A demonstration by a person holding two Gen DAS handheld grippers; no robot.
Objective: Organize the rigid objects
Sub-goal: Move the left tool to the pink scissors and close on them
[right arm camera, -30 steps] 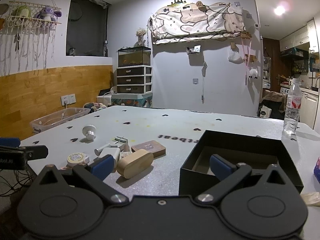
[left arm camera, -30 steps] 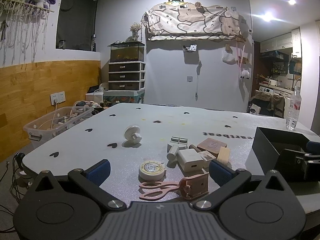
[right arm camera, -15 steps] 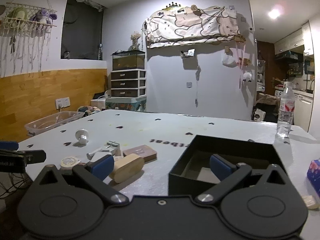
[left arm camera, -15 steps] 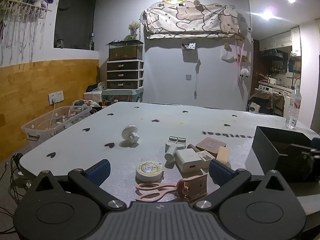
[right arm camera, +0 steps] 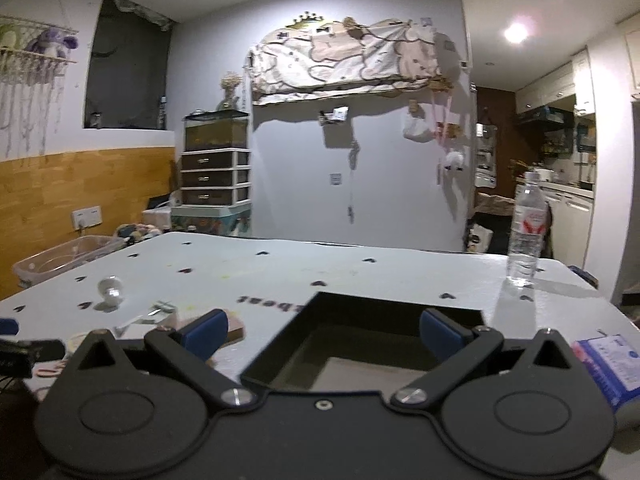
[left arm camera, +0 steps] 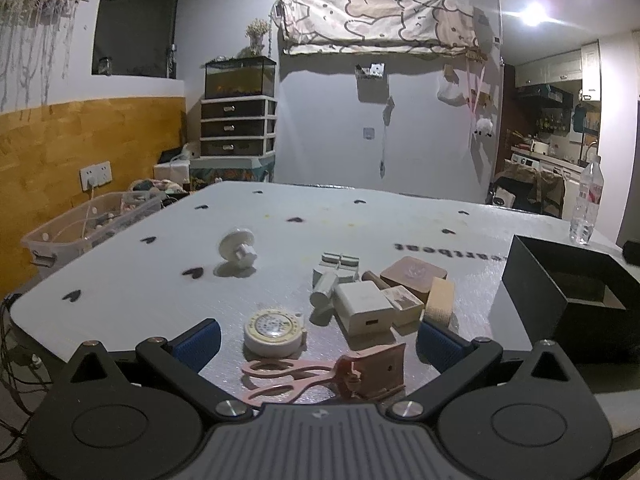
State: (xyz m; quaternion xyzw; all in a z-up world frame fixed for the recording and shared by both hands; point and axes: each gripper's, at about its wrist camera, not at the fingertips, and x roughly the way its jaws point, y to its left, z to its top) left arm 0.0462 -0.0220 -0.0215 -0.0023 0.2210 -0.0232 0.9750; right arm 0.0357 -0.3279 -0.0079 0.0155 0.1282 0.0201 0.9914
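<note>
1. Two grippers, both spread wide and holding nothing: left gripper (left arm camera: 318,338), right gripper (right arm camera: 324,330).
2. Between the left fingers: pink scissors (left arm camera: 316,372), round tape measure (left arm camera: 274,330).
3. Just ahead: white charger (left arm camera: 362,308), wooden block (left arm camera: 440,300).
4. Black box (right arm camera: 360,344) lies between the right fingers, on the table (right arm camera: 320,264).

The near centre of the table (left arm camera: 120,280) is crowded: pink scissors (left arm camera: 288,376), a round tape measure (left arm camera: 274,330), a white charger block (left arm camera: 362,306) and small boxes lie close together, leaving little clearance between them. The far half and left side are open, apart from a white knob (left arm camera: 238,246). The open black box (right arm camera: 360,344) at the right is unobstructed from above; a water bottle (right arm camera: 526,232) stands beyond it.
</note>
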